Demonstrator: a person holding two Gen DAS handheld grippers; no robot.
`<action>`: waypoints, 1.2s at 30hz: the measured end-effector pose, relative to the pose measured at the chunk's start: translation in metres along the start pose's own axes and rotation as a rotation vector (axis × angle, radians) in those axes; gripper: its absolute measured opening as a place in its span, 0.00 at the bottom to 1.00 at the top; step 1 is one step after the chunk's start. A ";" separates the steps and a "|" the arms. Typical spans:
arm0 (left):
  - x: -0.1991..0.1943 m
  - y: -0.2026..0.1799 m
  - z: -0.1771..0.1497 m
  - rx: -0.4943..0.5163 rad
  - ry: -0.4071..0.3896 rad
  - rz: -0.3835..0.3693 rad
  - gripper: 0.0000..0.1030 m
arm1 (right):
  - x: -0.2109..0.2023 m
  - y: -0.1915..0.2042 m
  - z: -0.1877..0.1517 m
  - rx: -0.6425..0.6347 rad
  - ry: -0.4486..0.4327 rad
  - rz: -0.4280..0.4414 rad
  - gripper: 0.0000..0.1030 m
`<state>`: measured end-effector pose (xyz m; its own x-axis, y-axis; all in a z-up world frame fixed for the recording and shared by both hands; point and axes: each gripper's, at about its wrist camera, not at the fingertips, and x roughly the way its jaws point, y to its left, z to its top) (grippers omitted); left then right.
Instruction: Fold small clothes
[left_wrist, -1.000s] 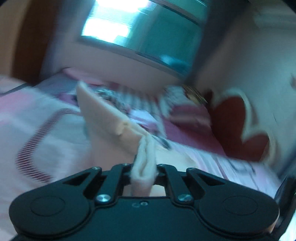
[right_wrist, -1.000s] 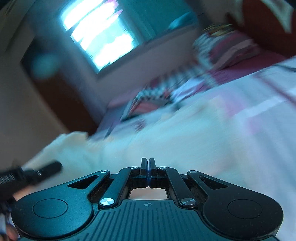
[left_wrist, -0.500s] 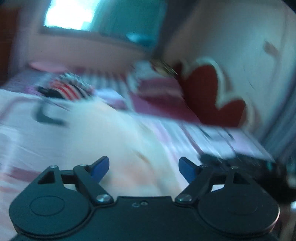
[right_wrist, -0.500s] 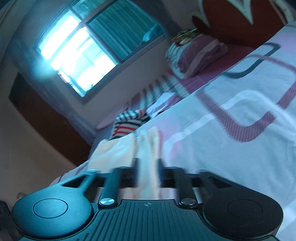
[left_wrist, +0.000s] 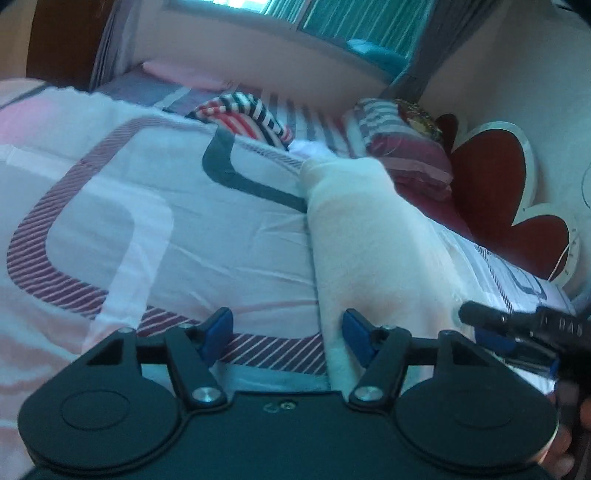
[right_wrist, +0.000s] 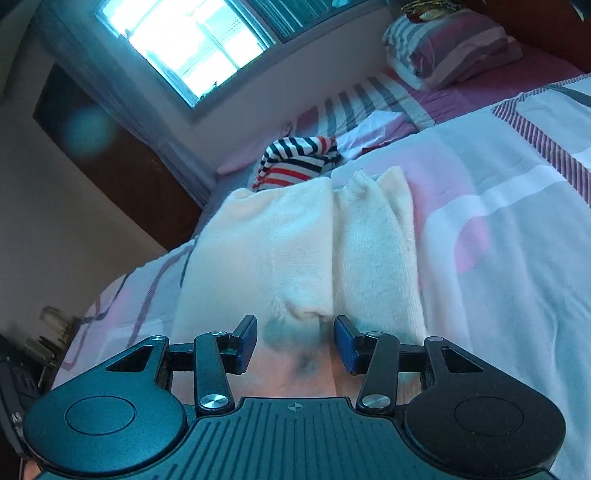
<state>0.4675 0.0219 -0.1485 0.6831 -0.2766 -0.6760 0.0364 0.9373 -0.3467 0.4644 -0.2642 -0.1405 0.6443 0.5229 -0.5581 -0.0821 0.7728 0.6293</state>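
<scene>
Both tongs gape empty over the bed (left_wrist: 184, 221) — the cream garment (right_wrist: 314, 240) stretches lengthwise straight ahead of the right gripper (right_wrist: 294, 341), nearer it, off the left gripper's (left_wrist: 288, 332) right side.

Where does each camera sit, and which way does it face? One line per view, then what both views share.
Left wrist: rides the left hand-held gripper, open, low over the bedspread, facing the headboard; the right hand-held gripper shows at the right edge.
Right wrist: rides the right hand-held gripper, open, facing the window over the cream garment.
Shared: cream garment, striped clothing, pillow.
</scene>
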 end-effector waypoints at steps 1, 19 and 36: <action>0.001 -0.003 0.002 0.021 0.004 0.008 0.63 | 0.003 -0.007 0.002 0.014 0.010 0.015 0.45; -0.011 0.008 0.017 0.009 -0.011 -0.110 0.60 | 0.011 -0.035 0.010 0.171 0.003 0.108 0.45; 0.009 -0.021 0.033 0.061 0.016 -0.084 0.59 | 0.014 0.050 -0.002 -0.335 0.044 -0.063 0.13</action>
<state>0.4972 0.0071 -0.1257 0.6640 -0.3572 -0.6569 0.1372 0.9218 -0.3626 0.4679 -0.2174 -0.1174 0.6231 0.4797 -0.6178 -0.2930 0.8755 0.3842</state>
